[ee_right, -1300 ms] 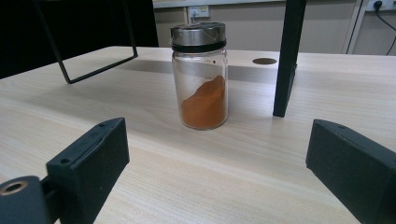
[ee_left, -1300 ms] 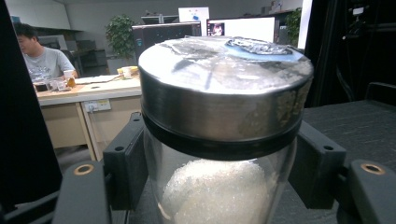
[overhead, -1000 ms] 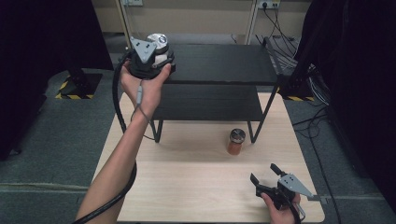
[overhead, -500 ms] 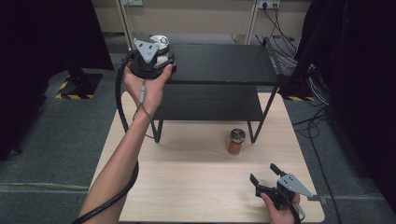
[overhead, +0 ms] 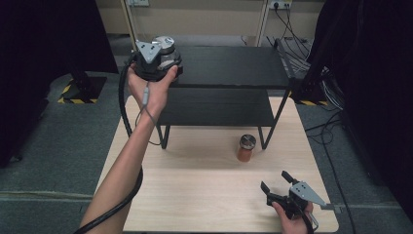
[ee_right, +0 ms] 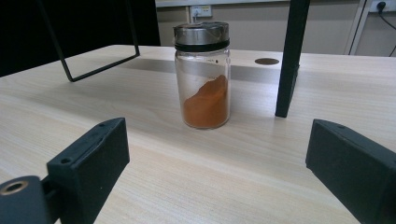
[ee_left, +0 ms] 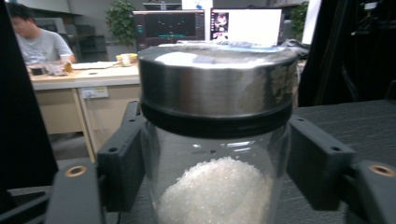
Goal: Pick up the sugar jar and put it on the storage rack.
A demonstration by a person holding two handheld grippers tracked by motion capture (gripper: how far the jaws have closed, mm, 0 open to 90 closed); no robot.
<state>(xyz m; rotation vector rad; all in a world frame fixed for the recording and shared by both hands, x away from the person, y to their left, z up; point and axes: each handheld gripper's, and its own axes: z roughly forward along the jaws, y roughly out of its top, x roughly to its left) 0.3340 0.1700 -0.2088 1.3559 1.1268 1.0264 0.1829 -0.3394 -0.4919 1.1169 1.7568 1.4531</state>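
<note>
Shelf-top: left gripper (overhead: 163, 58) jaws clamp white-grain jar (ee_left: 217, 135); right gripper (overhead: 278, 181) gapes before orange jar (ee_right: 202, 74).

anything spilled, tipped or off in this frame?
Nothing stands out. The glass jar of orange powder with a metal lid stands upright on the light wooden table, lid on, no powder around it. The left claw grips the glass jar of white granules upright at the black two-tier shelf. The right claw is open.

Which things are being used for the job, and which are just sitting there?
Being used:
- left gripper
- jar of white grains
- black shelf
- jar of orange powder
- right gripper, open

Just there:
- cables
- wall sockets
</note>
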